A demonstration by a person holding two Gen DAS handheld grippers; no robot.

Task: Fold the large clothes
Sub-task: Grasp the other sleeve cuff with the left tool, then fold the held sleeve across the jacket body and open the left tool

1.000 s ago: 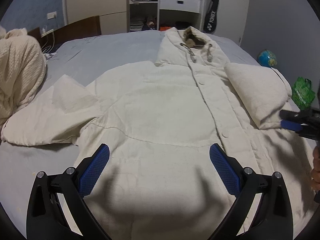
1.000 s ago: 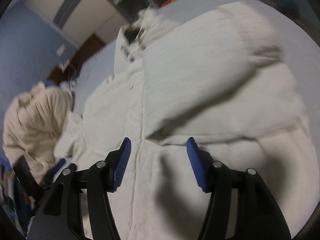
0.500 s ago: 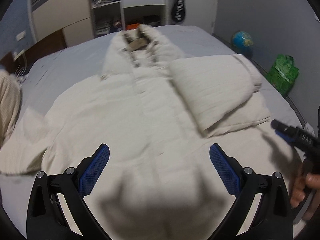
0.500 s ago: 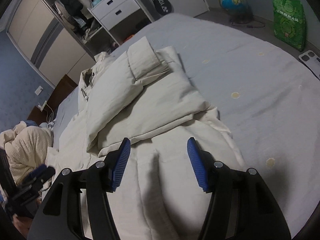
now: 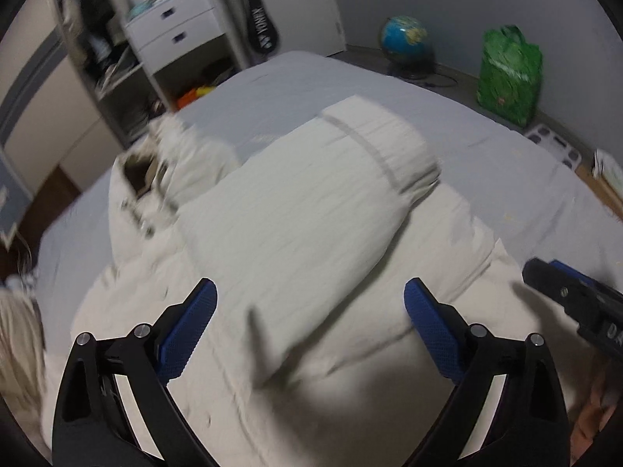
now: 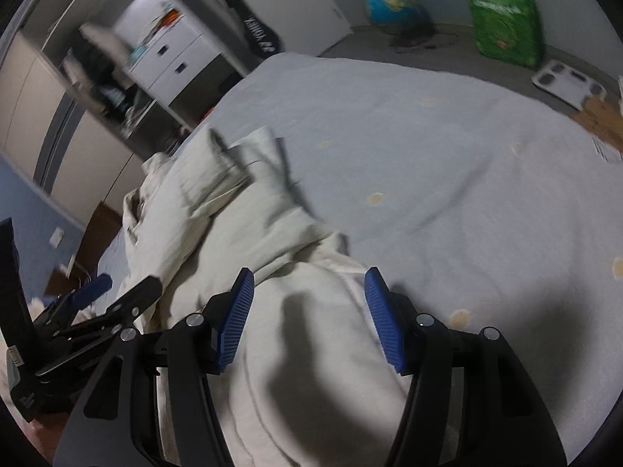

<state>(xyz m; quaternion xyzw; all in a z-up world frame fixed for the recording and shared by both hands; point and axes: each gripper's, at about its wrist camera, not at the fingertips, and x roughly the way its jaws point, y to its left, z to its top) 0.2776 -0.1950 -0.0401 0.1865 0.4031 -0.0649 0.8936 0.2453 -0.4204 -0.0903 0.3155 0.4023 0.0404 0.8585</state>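
Left wrist: coat (image 5: 296, 241) on bed, under open claw (image 5: 309, 330).

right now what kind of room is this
Most likely a bedroom. A cream coat lies spread on a big bed with a grey sheet, an open wardrobe with white drawers stands behind it, and a globe sits on the floor.

My room is dim, lit from behind me, so dark gripper shadows fall on the coat (image 5: 311, 233). Both fisheye views smear with motion blur, bend at the edges and vignette black.
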